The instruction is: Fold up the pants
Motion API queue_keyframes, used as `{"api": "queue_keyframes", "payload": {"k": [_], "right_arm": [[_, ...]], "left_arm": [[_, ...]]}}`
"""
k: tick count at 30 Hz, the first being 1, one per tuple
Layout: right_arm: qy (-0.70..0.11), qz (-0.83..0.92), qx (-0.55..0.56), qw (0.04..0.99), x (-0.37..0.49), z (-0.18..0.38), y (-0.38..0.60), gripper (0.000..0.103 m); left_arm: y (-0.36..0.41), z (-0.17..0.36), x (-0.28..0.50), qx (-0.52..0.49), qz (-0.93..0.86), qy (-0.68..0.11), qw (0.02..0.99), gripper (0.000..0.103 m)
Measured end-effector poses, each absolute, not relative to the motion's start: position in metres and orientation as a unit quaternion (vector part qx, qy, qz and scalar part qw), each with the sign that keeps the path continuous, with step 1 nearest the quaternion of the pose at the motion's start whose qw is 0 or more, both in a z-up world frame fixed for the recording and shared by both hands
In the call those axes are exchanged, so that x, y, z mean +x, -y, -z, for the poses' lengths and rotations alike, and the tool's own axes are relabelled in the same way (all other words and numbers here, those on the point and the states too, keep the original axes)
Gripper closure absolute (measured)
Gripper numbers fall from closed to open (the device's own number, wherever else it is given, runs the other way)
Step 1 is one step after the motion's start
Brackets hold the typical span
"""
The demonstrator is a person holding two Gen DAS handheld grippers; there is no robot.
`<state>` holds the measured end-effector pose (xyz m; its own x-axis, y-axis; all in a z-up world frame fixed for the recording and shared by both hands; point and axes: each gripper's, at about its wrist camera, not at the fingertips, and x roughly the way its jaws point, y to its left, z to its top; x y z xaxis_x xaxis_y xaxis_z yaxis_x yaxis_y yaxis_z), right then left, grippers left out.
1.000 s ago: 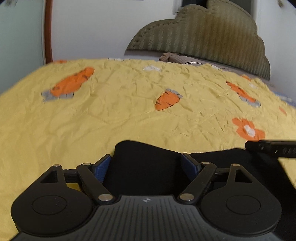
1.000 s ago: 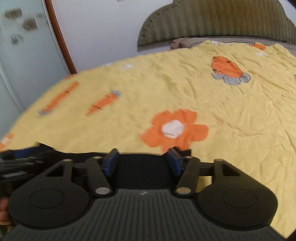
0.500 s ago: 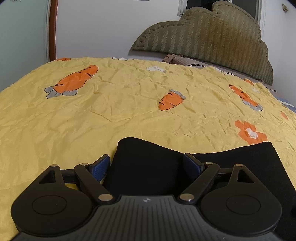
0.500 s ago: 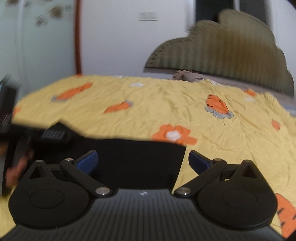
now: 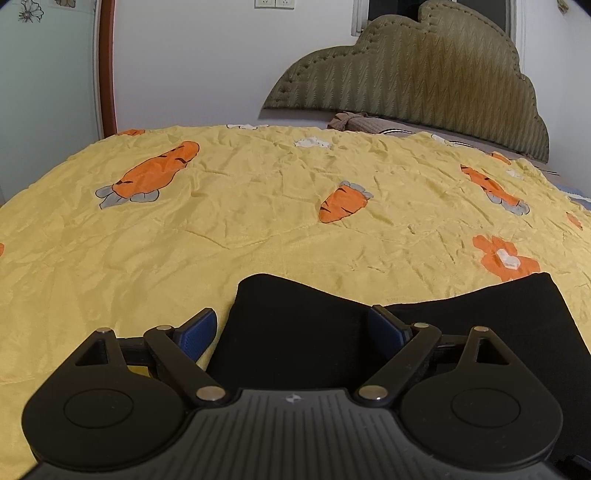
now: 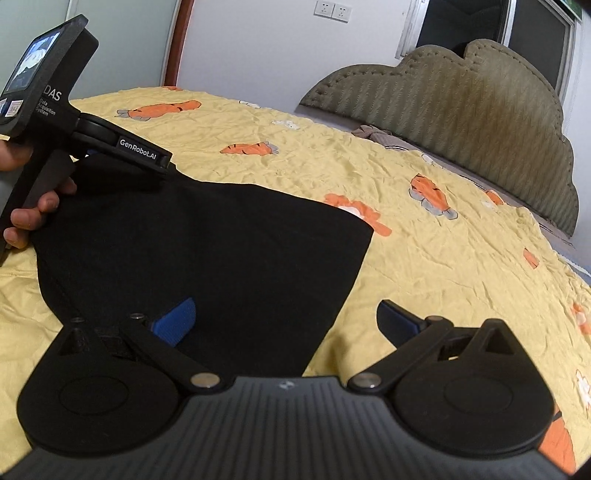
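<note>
While the folded black fabric pants (image 6: 207, 254) lie flat on the crumpled yellow bedspread printed with orange carrots and flowers (image 5: 258, 206), both claws stand over the near edge of the bed. At the far left of the right wrist view, a person's hand (image 6: 26, 206) grips the black handle of the left claw, whose body carries a small screen and white lettering; its fingertips are hidden there behind its own housing. In its own camera the left claw (image 5: 295, 326) has its jaws opening, the blue left pad (image 5: 197, 332) over bare bedspread just beside the pants' left edge and the blue right pad (image 5: 388, 326) over the black cloth, so that the left corner of the pants lies between them without either pad pressing on it. Further right, the right claw (image 6: 286, 319) is released and spread wide: its blue left pad (image 6: 175, 321) hangs over the black fabric, its dark blue right pad (image 6: 397, 319) over yellow bedspread, and the pants' right edge runs between them, clear of both. Behind the bedspread a brownish bundle of cloth (image 5: 354, 122) lies by the olive quilted headboard with a scalloped top (image 5: 424, 74), against a white wall with sockets (image 6: 332, 11).
</note>
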<state>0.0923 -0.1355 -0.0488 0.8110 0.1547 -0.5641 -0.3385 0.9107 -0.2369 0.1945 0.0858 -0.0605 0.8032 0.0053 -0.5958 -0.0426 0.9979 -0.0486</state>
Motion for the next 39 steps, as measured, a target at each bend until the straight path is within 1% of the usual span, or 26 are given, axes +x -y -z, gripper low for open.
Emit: {"api": "queue_keyframes", "payload": {"k": [7,14,17,21,24,27,29,35,39], "right_arm": [[-0.277,-0.127,-0.159,0.939,0.087,0.049,0.138,0.000],[-0.269,-0.112,-0.197,0.936,0.078,0.043,0.129,0.000],[-0.248,-0.102,-0.210,0.940,0.070,0.036,0.123,0.000],[-0.209,-0.115,-0.157,0.958,0.061,0.026,0.122,0.000],[-0.219,-0.144,-0.140,0.955,0.065,0.034,0.115,0.000],[-0.230,-0.134,-0.165,0.950,0.068,0.056,0.105,0.000],[-0.223,-0.140,-0.154,0.952,0.067,0.058,0.109,0.000],[-0.257,-0.168,-0.081,0.948,0.080,0.059,0.131,0.000],[-0.246,-0.157,-0.103,0.951,0.075,0.061,0.123,0.000]], "left_arm": [[-0.085,0.061,0.194,-0.026,-0.015,-0.311,0.950,0.013],[-0.083,0.061,0.192,-0.017,-0.021,-0.304,0.952,0.013],[-0.081,0.061,0.191,-0.011,-0.025,-0.300,0.954,0.013],[-0.078,0.061,0.188,0.001,-0.030,-0.292,0.956,0.013],[-0.076,0.061,0.187,0.006,-0.032,-0.287,0.957,0.013],[-0.076,0.061,0.186,0.006,-0.033,-0.284,0.958,0.013],[-0.076,0.062,0.185,0.005,-0.033,-0.281,0.959,0.013],[-0.077,0.061,0.182,0.001,-0.034,-0.270,0.962,0.013],[-0.078,0.061,0.181,0.001,-0.034,-0.269,0.963,0.013]]}}
